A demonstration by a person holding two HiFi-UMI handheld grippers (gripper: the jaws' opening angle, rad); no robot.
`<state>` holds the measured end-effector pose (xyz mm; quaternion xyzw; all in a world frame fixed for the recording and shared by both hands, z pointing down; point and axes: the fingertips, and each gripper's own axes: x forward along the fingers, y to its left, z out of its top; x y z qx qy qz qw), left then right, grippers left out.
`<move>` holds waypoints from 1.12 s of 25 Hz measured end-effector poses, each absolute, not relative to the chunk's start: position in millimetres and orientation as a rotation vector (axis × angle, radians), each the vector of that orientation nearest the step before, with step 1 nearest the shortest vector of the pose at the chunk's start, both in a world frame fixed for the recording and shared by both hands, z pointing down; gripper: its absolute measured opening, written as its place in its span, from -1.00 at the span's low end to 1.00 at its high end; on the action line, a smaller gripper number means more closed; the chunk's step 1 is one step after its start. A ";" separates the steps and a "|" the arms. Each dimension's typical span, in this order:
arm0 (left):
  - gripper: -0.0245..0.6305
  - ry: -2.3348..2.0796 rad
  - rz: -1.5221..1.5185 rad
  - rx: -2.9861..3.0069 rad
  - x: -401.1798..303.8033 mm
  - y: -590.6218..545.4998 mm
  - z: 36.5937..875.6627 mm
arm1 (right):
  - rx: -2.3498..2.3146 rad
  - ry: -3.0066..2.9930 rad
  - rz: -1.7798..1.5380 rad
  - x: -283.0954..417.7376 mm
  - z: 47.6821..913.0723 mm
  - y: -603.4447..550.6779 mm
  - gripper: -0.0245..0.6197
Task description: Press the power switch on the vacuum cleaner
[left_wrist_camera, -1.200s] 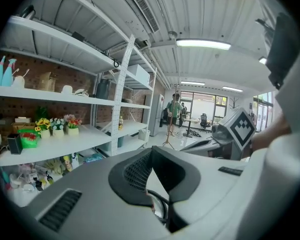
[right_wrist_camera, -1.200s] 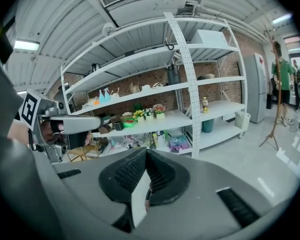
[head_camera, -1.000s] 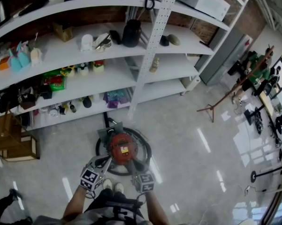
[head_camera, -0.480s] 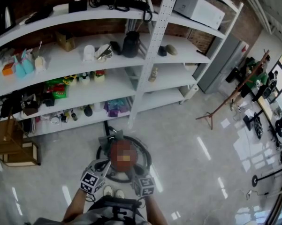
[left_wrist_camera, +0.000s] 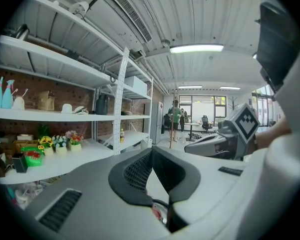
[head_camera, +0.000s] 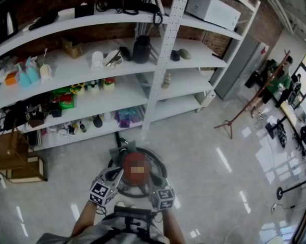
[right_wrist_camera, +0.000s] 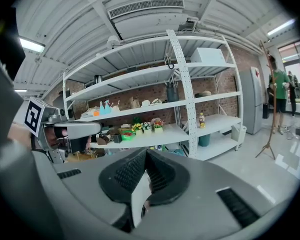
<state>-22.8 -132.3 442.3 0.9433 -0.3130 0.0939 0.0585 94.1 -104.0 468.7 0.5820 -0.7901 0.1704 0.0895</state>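
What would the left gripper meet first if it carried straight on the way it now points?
Probably the vacuum cleaner: in the head view the left gripper points at its red top, though depth is unclear.

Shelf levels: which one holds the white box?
The top shelf: the white box sits at its right end; the black jug stands one level lower.

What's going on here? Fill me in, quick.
A person stands over a red vacuum on the floor in front of the shelves, with a gripper in each hand. The left gripper and right gripper are close over the vacuum's top, both with jaws together and nothing between them. Their cameras look out at the room, not down at the vacuum. The switch can't be made out, so there's no telling whether it has been pressed.
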 end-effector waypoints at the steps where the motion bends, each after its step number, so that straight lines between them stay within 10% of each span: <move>1: -0.90 -0.952 0.283 2.860 -23.6 -132.2 441.3 | 1.736 -2.350 0.503 94.9 466.8 -103.7 -0.89; 28: -0.90 -1.088 0.247 2.873 -42.5 -137.1 413.0 | 1.786 -2.357 0.399 117.9 436.5 -91.8 -0.89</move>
